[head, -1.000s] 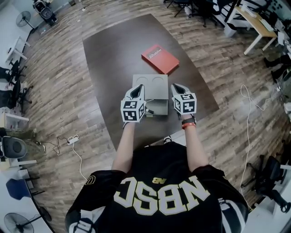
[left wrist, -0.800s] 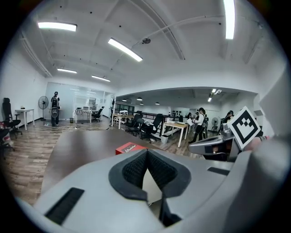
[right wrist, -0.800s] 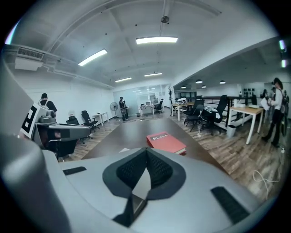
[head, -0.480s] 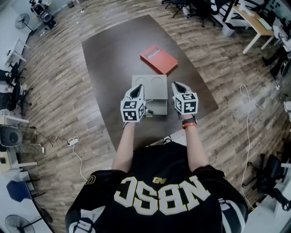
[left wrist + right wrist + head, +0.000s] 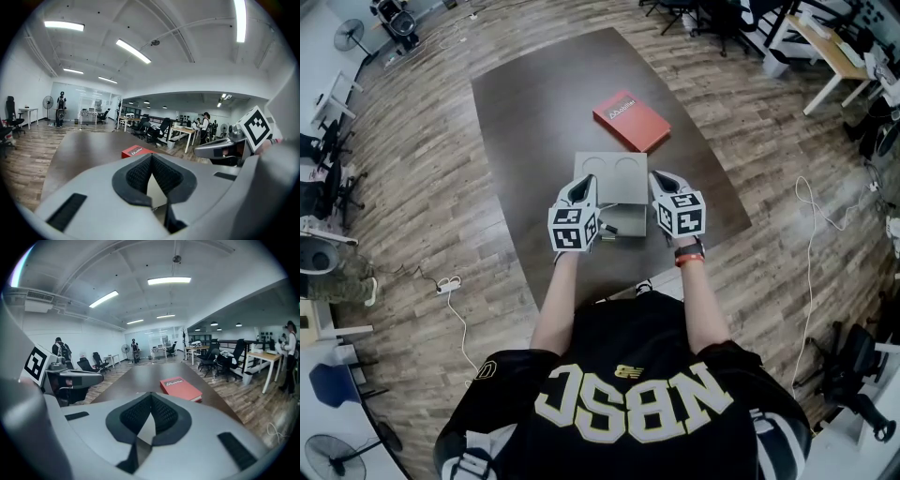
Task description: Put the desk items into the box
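The box [image 5: 609, 176], pale grey with two round recesses in its flat top, sits at the centre of the head view, on the near end of a dark brown table [image 5: 534, 112]. Its nearer part, low between the two marker cubes, is shadowed, and I cannot tell what is inside.

The red book [image 5: 630, 120] lies flat just above and right of the box, apart from it, with a strip of tabletop between them. It lies at an angle to the box's edges.

The left gripper [image 5: 584, 186] is at the box's left edge and the right gripper [image 5: 661, 178] at its right edge, both pointing away from the person toward the upper part of the frame. Whether either touches the box I cannot tell. In each gripper's own view the two ribbed black pads meet at their tips, so both pairs of jaws are closed. Nothing is caught between them. A pale surface shows through the small gap below the tips.

Around the table is a wood-plank floor. A power strip [image 5: 448, 286] with its cable lies at the lower left, and a white cable [image 5: 811, 272] trails at the right. Office chairs [image 5: 712, 14] and a light desk [image 5: 825, 42] fill the upper right, and a standing fan [image 5: 347, 36] is at the upper left. In the left gripper view, a person [image 5: 205, 123] stands far off among the desks.
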{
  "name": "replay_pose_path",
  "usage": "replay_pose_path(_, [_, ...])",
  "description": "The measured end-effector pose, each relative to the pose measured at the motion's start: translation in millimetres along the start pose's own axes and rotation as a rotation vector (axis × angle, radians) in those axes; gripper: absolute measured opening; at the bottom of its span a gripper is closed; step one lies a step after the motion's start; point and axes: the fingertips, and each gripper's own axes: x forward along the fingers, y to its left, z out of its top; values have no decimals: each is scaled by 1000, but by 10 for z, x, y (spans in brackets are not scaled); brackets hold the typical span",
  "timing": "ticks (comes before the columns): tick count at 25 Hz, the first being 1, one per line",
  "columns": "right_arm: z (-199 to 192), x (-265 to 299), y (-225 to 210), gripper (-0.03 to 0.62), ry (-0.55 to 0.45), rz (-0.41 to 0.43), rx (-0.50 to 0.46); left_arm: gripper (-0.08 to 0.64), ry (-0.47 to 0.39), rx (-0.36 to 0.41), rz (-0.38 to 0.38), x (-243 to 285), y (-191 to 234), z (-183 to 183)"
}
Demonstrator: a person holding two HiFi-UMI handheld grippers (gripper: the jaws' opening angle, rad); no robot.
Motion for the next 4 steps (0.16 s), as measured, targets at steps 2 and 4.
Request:
replay_pose_path(2, [-12, 52, 35, 9, 11, 13, -10, 12, 4, -6, -12, 20, 2, -19])
replay_pose_path(4, [-20, 111, 72, 9, 23, 28, -22, 12, 12, -10, -22, 44, 8, -42])
